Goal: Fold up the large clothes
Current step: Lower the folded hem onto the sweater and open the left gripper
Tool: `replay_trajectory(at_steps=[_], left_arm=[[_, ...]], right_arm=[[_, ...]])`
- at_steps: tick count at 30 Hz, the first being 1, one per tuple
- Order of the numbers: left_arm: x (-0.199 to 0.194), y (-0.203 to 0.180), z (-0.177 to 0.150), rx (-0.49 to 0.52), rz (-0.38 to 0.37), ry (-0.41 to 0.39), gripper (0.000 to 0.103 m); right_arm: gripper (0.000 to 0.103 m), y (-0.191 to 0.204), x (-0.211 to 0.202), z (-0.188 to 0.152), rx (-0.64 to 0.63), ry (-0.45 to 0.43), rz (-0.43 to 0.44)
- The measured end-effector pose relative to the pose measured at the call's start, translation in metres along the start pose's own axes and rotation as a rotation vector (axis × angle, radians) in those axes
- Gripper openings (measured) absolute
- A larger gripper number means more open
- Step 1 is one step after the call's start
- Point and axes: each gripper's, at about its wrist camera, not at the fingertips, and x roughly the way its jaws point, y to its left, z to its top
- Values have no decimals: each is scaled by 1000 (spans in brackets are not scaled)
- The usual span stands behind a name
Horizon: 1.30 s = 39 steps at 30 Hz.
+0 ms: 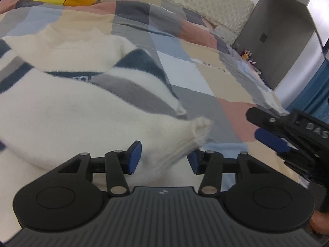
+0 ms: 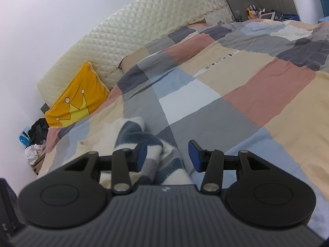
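Observation:
A fluffy white sweater with navy and grey stripes lies on the patchwork quilt of a bed. Its ribbed white corner reaches in between the blue pads of my left gripper, which stands open without pinching it. My right gripper enters the left wrist view from the right, just off the sweater. In the right wrist view my right gripper is open over a striped part of the sweater, with a gap beside the right pad.
A yellow cushion with a crown drawing leans on the cream quilted headboard. A grey cabinet stands past the bed's far side, with bottles nearby. Dark and white clutter lies on the floor by the wall.

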Motion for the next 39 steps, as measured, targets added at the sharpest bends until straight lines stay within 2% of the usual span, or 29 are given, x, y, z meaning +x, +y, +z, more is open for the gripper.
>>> replay_trajectory(at_steps=[7, 11, 13, 22, 25, 29, 32, 34, 37, 39], left_arm=[[-38, 4, -2, 10, -38, -51, 55], [-45, 15, 3, -14, -29, -70, 55], [-47, 19, 4, -27, -49, -83, 55], [-10, 26, 2, -7, 87, -34, 55], [6, 34, -2, -17, 113, -3, 54], [17, 34, -7, 17, 147, 12, 54], [16, 28, -6, 56, 168, 22, 54], [13, 28, -5, 48, 168, 27, 54], [1, 29, -2, 22, 172, 30, 54], [-12, 31, 1, 15, 180, 18, 54]], right_arm=[[48, 2, -2, -2, -12, 2, -2], [48, 10, -2, -5, -44, 14, 8], [48, 13, -2, -7, -63, 15, 11], [48, 17, 4, -10, -68, 48, 22], [48, 19, 4, -11, -84, 49, 31], [48, 19, 8, -12, -90, 62, 33], [48, 20, 13, -15, -93, 79, 39], [48, 22, 15, -17, -110, 79, 39], [48, 29, 22, -21, -192, 64, -25], [48, 29, 26, -22, -190, 76, -24]])
